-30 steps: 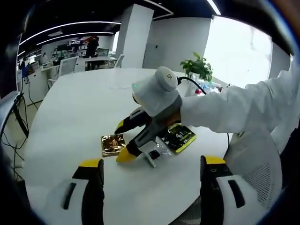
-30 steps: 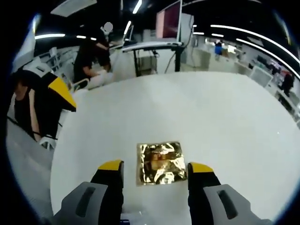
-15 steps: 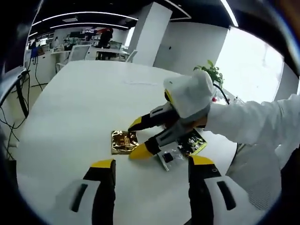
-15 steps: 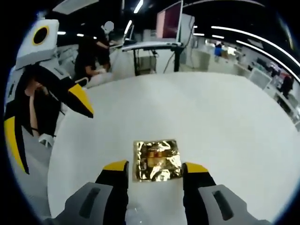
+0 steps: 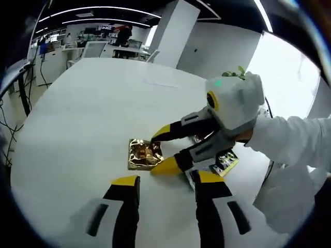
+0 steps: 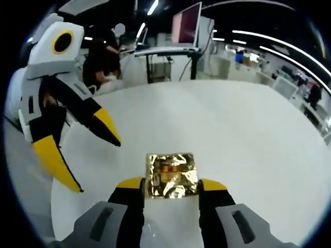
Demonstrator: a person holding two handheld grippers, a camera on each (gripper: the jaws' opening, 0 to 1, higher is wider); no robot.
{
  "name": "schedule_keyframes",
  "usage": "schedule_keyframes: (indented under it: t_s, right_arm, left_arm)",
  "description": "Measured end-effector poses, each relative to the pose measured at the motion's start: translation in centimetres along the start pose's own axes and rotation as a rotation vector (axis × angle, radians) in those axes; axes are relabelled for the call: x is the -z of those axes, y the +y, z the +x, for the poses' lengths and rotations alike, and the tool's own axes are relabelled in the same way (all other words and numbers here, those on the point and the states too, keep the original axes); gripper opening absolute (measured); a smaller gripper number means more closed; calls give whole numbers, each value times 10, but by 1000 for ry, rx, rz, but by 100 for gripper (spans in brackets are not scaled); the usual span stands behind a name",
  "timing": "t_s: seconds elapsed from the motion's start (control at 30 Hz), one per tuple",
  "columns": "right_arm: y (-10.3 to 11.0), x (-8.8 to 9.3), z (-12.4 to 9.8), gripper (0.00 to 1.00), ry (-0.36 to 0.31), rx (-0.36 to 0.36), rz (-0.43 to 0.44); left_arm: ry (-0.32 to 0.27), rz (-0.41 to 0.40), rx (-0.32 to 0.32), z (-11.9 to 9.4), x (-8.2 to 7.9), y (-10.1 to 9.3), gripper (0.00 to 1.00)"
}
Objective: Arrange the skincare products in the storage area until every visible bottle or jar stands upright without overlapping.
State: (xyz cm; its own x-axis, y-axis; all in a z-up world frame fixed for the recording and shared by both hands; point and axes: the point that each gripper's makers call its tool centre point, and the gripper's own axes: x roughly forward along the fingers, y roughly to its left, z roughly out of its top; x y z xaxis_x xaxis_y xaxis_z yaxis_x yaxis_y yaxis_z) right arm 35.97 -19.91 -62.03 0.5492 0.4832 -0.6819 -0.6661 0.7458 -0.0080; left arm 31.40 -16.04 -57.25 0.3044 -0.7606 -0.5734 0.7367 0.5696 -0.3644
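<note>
A crinkled gold foil sachet lies flat on the white table. My right gripper reaches in from the right, open, with a yellow tip on either side of the sachet. In the right gripper view the gold sachet lies between that gripper's own jaws, at their tips. My left gripper is open and holds nothing, hovering just short of the sachet. It also appears as the left gripper at the left of the right gripper view. A black and yellow sachet lies behind the right gripper, partly hidden.
A person's white sleeve holds the right gripper. The round table stretches bare beyond the sachets, and its edge curves close on the near side. Office desks, a monitor and a seated person stand beyond the table.
The right gripper has come forward so the gold sachet now sits between its tips. The left gripper has moved nearer, and its jaws have narrowed.
</note>
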Motion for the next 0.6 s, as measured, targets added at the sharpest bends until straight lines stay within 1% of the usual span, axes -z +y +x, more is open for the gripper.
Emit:
schedule_keyframes:
  t_s: [0.07,0.1,0.13,0.2,0.23,0.33,0.4,0.5,0.6]
  right_arm:
    - [-1,2,-2,35,3,1,9]
    - [-1,2,-4,34,0,2,14]
    - [-1,3,-5,34,-4,0,40]
    - [-4,2,-6,34,-23,-3,85]
    - [-5,3,-6,34,-27,-4,109]
    - [-5,4,-9,33,-33,3,113]
    - [-6,6,-11,33,-23,15,120]
    - [-12,9,-12,33,-13,41,117]
    - [-16,10,-12,33,-10,63,126]
  left_arm:
    - [-23,-39,-3,2,-2,2,24]
    - [-26,-80,-17,3,-2,5,19]
    - [-29,-81,-16,4,-2,6,15]
    - [-40,-102,-15,6,-3,9,16]
    - [-41,-130,-16,7,-3,10,17]
    - [-41,-165,-20,12,-3,15,15]
    - [-44,-183,-21,15,-4,18,13]
    - [-44,-193,-29,19,-4,18,14]
    - [-62,-209,-52,24,-8,21,16]
